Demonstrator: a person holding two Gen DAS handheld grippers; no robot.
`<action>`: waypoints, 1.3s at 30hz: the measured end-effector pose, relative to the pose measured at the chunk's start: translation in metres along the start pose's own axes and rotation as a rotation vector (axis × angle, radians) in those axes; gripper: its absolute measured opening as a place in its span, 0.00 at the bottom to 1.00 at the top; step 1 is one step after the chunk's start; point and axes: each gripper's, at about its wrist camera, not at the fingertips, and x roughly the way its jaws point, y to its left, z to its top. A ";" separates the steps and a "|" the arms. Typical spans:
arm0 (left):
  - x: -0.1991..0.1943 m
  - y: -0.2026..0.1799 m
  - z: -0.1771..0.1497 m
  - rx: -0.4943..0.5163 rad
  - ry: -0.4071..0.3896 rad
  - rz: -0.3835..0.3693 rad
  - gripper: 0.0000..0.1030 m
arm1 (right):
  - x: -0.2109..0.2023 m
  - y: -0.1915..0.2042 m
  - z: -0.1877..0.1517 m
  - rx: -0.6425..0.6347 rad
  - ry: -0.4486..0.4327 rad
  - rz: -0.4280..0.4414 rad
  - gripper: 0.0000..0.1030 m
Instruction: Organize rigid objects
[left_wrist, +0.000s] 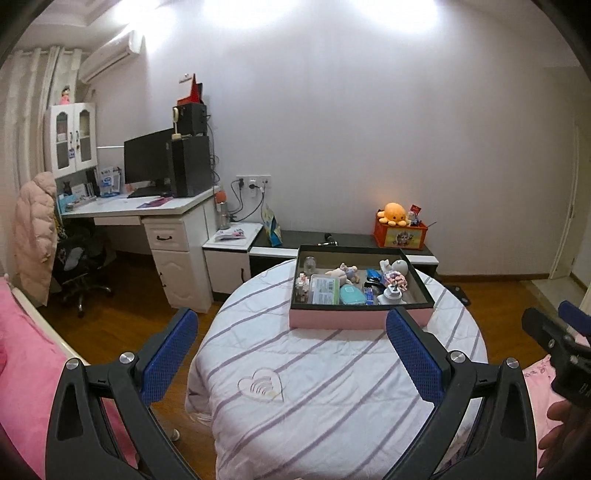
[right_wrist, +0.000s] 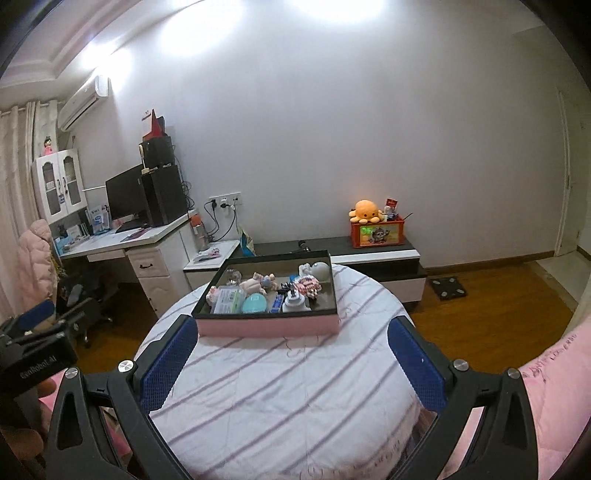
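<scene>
Both blue-padded fingers of the left gripper (left_wrist: 291, 354) are seen spread wide apart in the left wrist view, with nothing held between them. Beyond them, a round table (left_wrist: 332, 398) covered with a white cloth striped in lilac is shown. A shallow pink box (left_wrist: 360, 319) with a black rim and a dark lining is placed on the far part of the table. Small things are packed inside the box: a clear jar (left_wrist: 309, 264) at its far left corner, a pale plush toy (left_wrist: 341, 273) near its middle, a clear case with a green label (left_wrist: 325, 290) and a teal oval case (left_wrist: 351, 295) by its near wall, a white round object (left_wrist: 399, 266) at its far right, and a white plug-like piece (left_wrist: 392, 294) near its right front. The right gripper (left_wrist: 554, 339) is partly seen to the right of the box, with fingers of a hand (left_wrist: 561, 435) below it.

In the right wrist view, the right gripper (right_wrist: 291, 362) is likewise shown wide open and empty, well short of the pink box (right_wrist: 269, 326). The same box is seen on the table (right_wrist: 288, 406), its contents crowded toward the left and middle. To the left of the box, the left gripper (right_wrist: 37, 332) appears at the frame's edge.
</scene>
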 end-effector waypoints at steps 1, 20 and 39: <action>-0.006 0.002 -0.003 -0.009 0.000 -0.003 1.00 | -0.004 0.002 -0.003 -0.009 0.000 -0.004 1.00; -0.044 0.013 -0.031 -0.025 0.010 0.003 1.00 | -0.031 0.021 -0.020 -0.061 0.005 0.007 1.00; -0.045 0.010 -0.036 -0.009 0.007 0.011 1.00 | -0.034 0.035 -0.015 -0.064 -0.030 0.014 1.00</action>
